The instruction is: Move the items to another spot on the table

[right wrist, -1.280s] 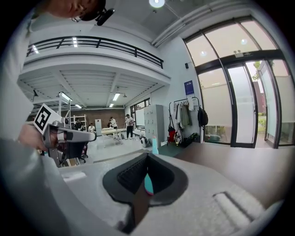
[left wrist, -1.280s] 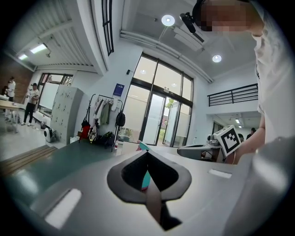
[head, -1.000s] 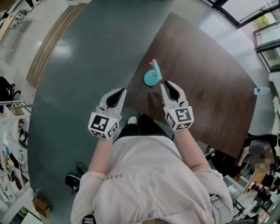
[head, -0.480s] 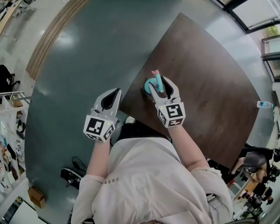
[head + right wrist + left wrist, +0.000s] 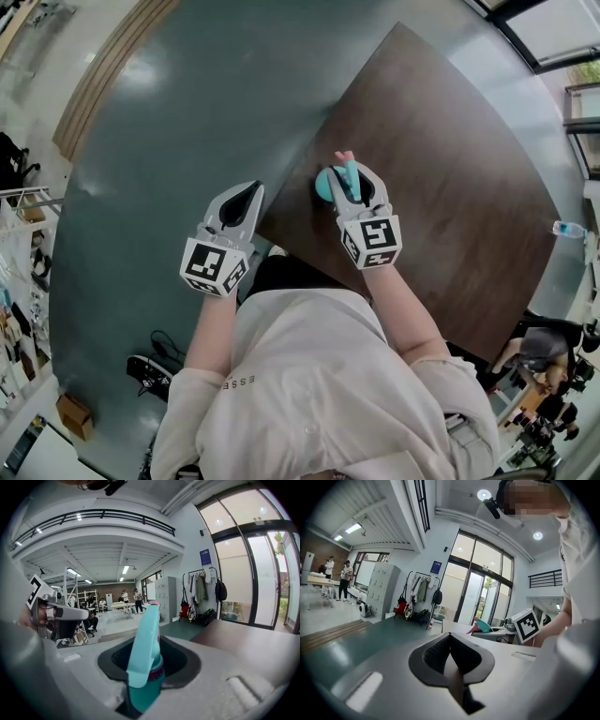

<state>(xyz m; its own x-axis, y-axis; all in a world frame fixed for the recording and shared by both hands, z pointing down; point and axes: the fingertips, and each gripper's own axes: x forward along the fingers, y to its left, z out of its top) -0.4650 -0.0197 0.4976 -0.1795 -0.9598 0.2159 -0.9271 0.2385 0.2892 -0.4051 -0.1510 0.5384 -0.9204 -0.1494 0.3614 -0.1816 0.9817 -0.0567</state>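
Teal and pink plastic, the small upright item is being clamped between the jaws of the right gripper, which have just been closing on its narrow upper part. In the right gripper view its stem is being pressed in the slot between the dark pads. The item is being gripped at the near corner of the dark wooden table, close to the table's left edge. Whether its round base is resting on the top or is already being raised cannot be made out from the head view. The left gripper is being held off the table, over the grey-green floor, with its jaws pressed together on nothing. For this step to be done well, the grip should probably be held firm and the item carried upright and lifted clear, so that the base is not being dragged across the wood. A spot well inside the table's edges is likely being called for.
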